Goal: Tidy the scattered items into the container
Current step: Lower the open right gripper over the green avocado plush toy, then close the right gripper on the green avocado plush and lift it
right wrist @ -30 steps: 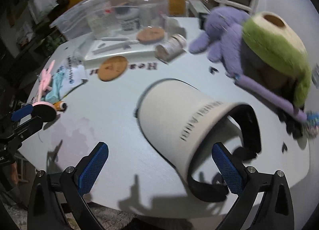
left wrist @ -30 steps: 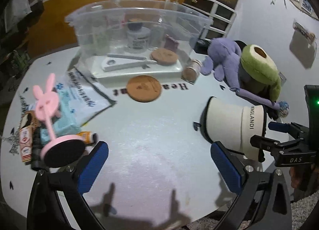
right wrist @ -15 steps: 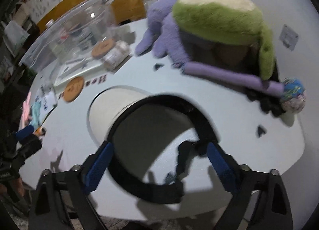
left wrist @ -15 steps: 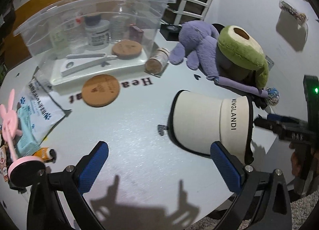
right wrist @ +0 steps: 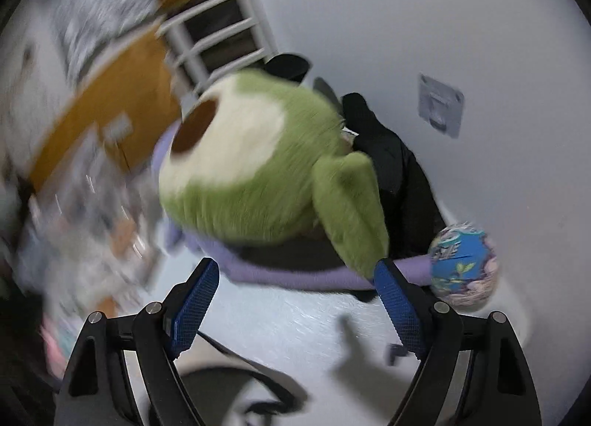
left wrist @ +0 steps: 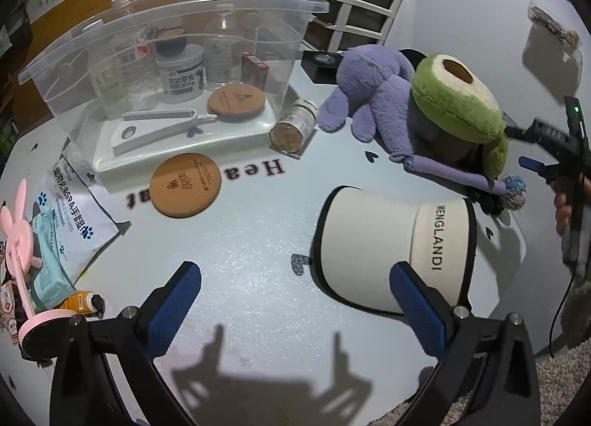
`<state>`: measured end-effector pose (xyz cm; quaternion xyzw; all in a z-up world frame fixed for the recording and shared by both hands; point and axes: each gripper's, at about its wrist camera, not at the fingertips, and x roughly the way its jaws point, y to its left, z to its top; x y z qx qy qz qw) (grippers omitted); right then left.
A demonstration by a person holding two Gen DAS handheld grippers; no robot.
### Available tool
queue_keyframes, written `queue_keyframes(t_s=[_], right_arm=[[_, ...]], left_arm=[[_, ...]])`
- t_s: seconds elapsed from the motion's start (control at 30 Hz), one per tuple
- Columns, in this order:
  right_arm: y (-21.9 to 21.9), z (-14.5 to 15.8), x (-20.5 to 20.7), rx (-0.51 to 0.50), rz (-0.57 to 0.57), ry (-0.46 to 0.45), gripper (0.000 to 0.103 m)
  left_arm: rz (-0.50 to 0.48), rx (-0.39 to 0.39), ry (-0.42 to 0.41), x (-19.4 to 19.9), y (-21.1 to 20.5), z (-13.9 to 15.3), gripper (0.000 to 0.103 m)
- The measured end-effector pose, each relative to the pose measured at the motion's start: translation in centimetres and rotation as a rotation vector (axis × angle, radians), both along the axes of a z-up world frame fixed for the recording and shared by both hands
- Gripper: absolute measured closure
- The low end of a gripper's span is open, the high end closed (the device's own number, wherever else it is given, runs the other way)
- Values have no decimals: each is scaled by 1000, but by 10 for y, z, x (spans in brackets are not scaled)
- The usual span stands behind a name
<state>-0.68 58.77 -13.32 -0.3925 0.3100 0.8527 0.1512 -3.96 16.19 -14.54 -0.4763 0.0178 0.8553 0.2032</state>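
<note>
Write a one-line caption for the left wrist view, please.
Open left claw above a white table, facing a cream visor, a cork coaster and a clear bin.

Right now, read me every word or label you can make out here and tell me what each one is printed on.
"MENGLANDI": band of the visor cap.
"Hea" and "at", upside down, middle hidden by a cork coaster: table.
Chinese characters with "SPA": white pouch; small print unreadable.
Jar label in the clear bin: too small.
Right wrist view: too blurred.
</note>
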Motion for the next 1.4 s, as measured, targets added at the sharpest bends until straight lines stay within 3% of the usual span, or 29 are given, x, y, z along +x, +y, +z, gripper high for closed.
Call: queue_keyframes(t_s=[0.13, 0.3, 0.5, 0.67, 0.83, 0.87, 0.9, 1.03, 1.2, 1.4], right_arm=[[38, -15, 4, -336, -153, 124, 17], [52, -50, 4, -687, -330, 258, 17], [58, -74, -2, -852, -481, 314, 17], [63, -72, -21, -820, -430, 299, 17], [48, -54, -47, -680, -291, 247, 17], [44, -51, -53, -642, -266, 234, 27], [41, -49, -58, -614, -246, 222, 29], [25, -43, -68, -622, -179, 208, 40], [-19, -30, -77, -618, -21, 153, 44], [-85, -35, -71, -627, 174, 37, 47]], left_arm=[[15, -5, 2, -4, -3, 2, 1], [13, -18, 10, -7, -3, 4, 1], [10, -38, 29, -6, -5, 7, 1], [24, -38, 30, -6, -11, 8, 1], [38, -34, 32, -5, -15, 9, 1], [39, -34, 32, -5, -16, 9, 1], [39, -33, 33, -4, -17, 9, 1], [50, -31, 41, 0, -22, 11, 1], [83, -25, 51, 4, -34, 14, 1], [115, 22, 96, 13, -54, 25, 1]])
